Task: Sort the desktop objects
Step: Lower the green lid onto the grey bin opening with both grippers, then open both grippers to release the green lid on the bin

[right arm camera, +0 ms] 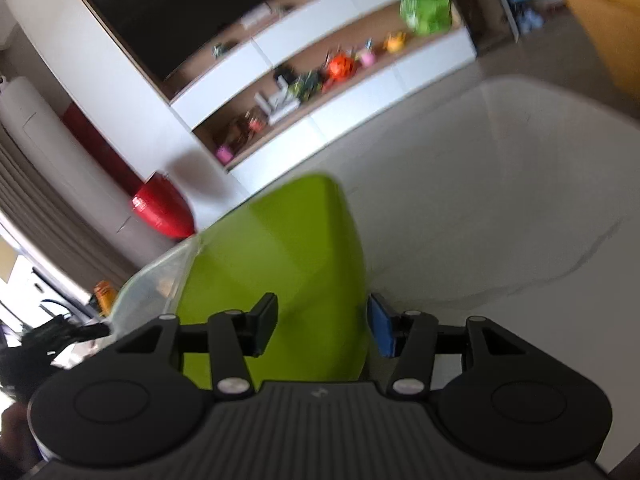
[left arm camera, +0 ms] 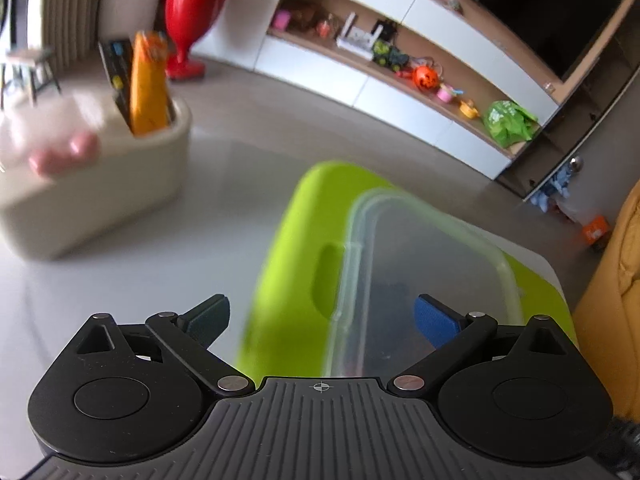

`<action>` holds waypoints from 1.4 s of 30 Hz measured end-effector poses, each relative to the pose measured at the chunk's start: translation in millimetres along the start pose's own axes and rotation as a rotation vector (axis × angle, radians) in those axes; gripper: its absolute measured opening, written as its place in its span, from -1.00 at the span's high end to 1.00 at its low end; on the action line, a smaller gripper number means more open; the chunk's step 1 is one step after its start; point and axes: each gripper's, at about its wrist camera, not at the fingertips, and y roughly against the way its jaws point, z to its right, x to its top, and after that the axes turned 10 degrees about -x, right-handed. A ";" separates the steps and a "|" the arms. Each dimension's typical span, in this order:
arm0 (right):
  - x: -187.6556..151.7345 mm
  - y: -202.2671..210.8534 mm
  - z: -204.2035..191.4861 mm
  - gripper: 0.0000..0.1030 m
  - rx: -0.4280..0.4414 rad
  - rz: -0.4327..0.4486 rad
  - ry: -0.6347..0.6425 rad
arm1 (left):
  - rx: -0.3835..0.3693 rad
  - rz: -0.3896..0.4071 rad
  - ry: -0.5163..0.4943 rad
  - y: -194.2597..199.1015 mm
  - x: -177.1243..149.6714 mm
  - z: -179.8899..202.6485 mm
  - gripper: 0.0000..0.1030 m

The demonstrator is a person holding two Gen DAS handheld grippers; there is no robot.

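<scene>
In the left wrist view, a cream organizer tub (left arm camera: 120, 184) is sitting at ten o'clock on the grey tabletop (left arm camera: 192, 240), holding a dark remote (left arm camera: 116, 68) and an orange packet (left arm camera: 148, 84) upright; any print on them is blurring beyond reading. Bare table is lying between the tub and the lime-green cutting board (left arm camera: 288, 248), which is spreading from centre toward four o'clock, close to the table's rounded corner. A clear plastic lid (left arm camera: 424, 272) is resting on the board. The left gripper (left arm camera: 322, 318) is hovering over the board's handle slot with its jaws standing wide apart, gripping nothing.

In the right wrist view, the same green board (right arm camera: 280, 256) is running from six o'clock up toward twelve, the clear lid's edge (right arm camera: 160, 280) showing at nine o'clock. Open pale tabletop (right arm camera: 500, 200) is stretching from one to four o'clock. The right gripper (right arm camera: 322, 328) is straddling the board, fingers partly open; whether the pads are touching its edges cannot be told.
</scene>
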 end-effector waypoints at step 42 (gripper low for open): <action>-40.4 15.0 10.5 -0.96 -0.014 -0.222 0.081 | 0.165 -0.190 -0.120 61.6 -114.8 103.6 -0.97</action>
